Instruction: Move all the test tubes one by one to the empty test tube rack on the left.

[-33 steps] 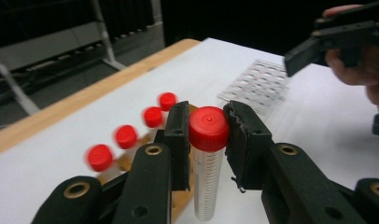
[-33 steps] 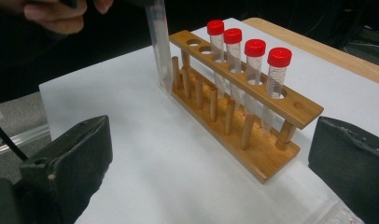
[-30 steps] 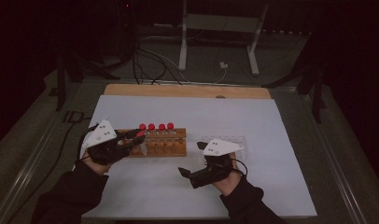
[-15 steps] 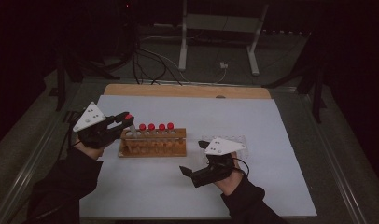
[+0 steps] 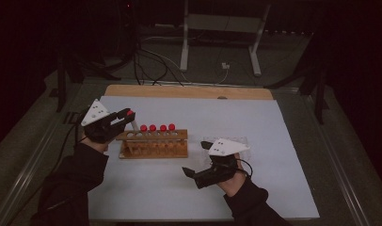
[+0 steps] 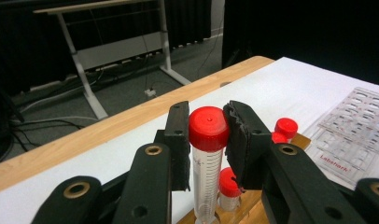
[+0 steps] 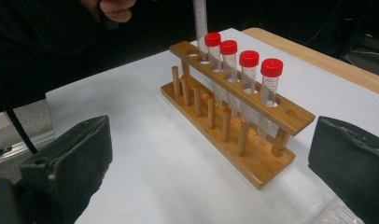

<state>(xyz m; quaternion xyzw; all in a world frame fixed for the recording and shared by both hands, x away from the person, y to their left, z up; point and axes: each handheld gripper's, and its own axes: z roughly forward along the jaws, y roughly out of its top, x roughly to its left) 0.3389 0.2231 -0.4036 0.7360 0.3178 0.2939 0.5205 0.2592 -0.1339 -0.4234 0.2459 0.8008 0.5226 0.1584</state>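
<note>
1. At the left end of the wooden rack [image 5: 153,143], high view: your left gripper [image 5: 124,117] holds a red-capped tube [image 5: 131,118] raised and tilted above the rack's end hole. Four more capped tubes [image 5: 157,128] stand in the row. This looks like the pull-out step. Your right gripper [image 5: 197,162] rests low on the white bench [image 5: 274,127], fingers spread, holding nothing, near a clear plastic tray [image 5: 234,141].

2. Left gripper view: fingers [image 6: 241,135] are clamped on the tube just under its cap, and the tube's lower end is low in the frame by the rack top. Next move likely calls for a straight lift until the tip clears the hole; whether it has, I cannot tell.

3. Right gripper view: wide-open fingers [image 7: 68,161] frame the rack. The neighbouring tube sits just beside the lifted one, so sideways swing risks a knock.
</note>
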